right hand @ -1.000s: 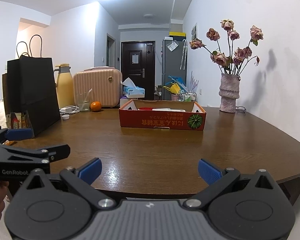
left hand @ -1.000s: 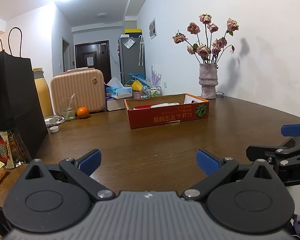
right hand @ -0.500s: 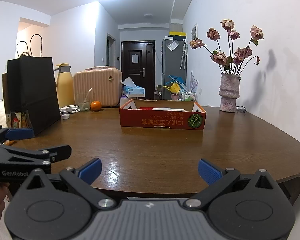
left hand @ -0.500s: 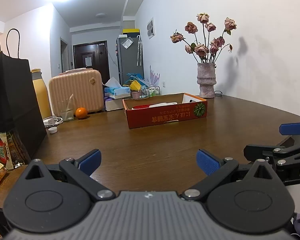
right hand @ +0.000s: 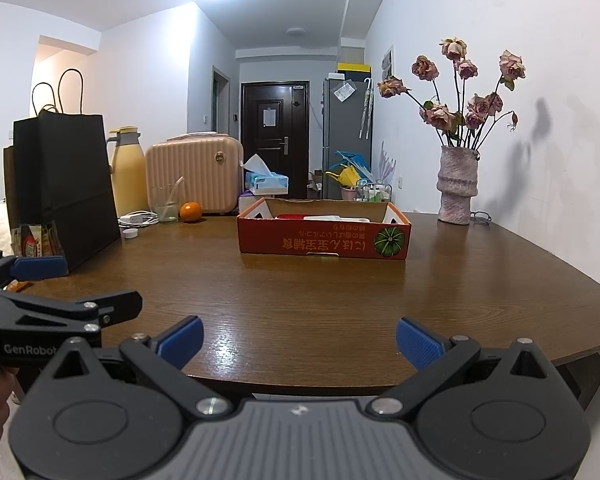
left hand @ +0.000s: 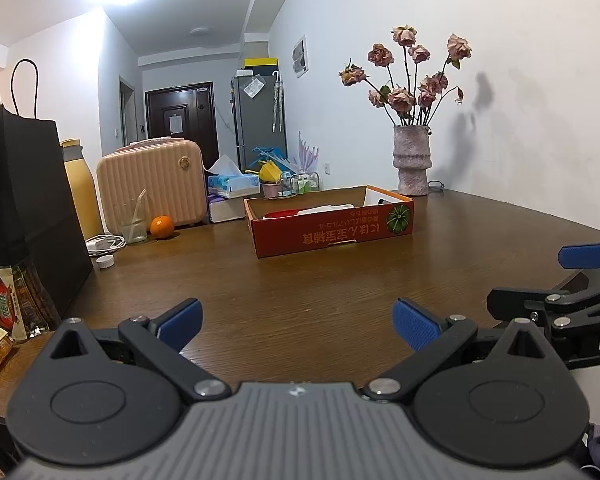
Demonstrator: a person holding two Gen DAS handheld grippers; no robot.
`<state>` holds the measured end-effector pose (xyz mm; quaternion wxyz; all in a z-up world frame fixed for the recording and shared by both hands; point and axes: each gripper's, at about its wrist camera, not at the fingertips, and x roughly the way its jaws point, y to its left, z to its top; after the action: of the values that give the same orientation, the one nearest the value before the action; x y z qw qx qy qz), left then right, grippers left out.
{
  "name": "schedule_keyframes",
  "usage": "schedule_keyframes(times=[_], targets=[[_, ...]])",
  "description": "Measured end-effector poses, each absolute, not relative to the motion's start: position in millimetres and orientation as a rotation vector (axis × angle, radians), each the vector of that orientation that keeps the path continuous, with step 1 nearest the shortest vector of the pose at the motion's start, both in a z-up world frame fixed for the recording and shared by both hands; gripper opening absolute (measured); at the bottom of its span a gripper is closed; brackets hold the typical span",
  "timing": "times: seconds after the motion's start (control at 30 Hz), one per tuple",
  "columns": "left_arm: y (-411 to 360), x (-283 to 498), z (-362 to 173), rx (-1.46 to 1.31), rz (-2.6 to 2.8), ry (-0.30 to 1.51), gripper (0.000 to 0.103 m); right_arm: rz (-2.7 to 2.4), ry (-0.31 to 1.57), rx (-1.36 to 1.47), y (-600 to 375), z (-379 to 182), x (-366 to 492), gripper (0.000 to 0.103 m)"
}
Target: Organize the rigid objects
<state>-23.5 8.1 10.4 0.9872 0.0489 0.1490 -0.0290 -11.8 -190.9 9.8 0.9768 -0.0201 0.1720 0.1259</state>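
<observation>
An orange cardboard box [left hand: 332,232] [right hand: 324,240] with a pumpkin print stands mid-table, holding red and white items [left hand: 300,212] [right hand: 320,218] that are only partly seen. My left gripper [left hand: 298,322] hovers over the table's near edge, open and holding nothing. My right gripper [right hand: 300,338] is beside it to the right, just off the table edge, also open with nothing in it. Each gripper shows at the side of the other's view. Both are well short of the box.
On the dark wooden table [right hand: 340,300]: a black paper bag [right hand: 64,188] with snack packets [left hand: 4,304] at the left, a yellow jug [right hand: 128,176], a pink case [right hand: 196,172], a glass [right hand: 168,204], an orange [right hand: 191,211], a charger and a cap. A vase of dried roses [right hand: 458,184] stands at the back right.
Both views have barely shifted; the left gripper drifted slightly. Jaws stay as they were.
</observation>
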Motion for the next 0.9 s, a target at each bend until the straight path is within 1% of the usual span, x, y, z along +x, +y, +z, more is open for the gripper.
schedule_keyframes(times=[0.9], targets=[[7.4, -23.6, 10.6, 0.099, -0.058, 0.3, 0.103, 0.247, 0.353, -0.04, -192.9, 9.0, -10.9, 0.103]])
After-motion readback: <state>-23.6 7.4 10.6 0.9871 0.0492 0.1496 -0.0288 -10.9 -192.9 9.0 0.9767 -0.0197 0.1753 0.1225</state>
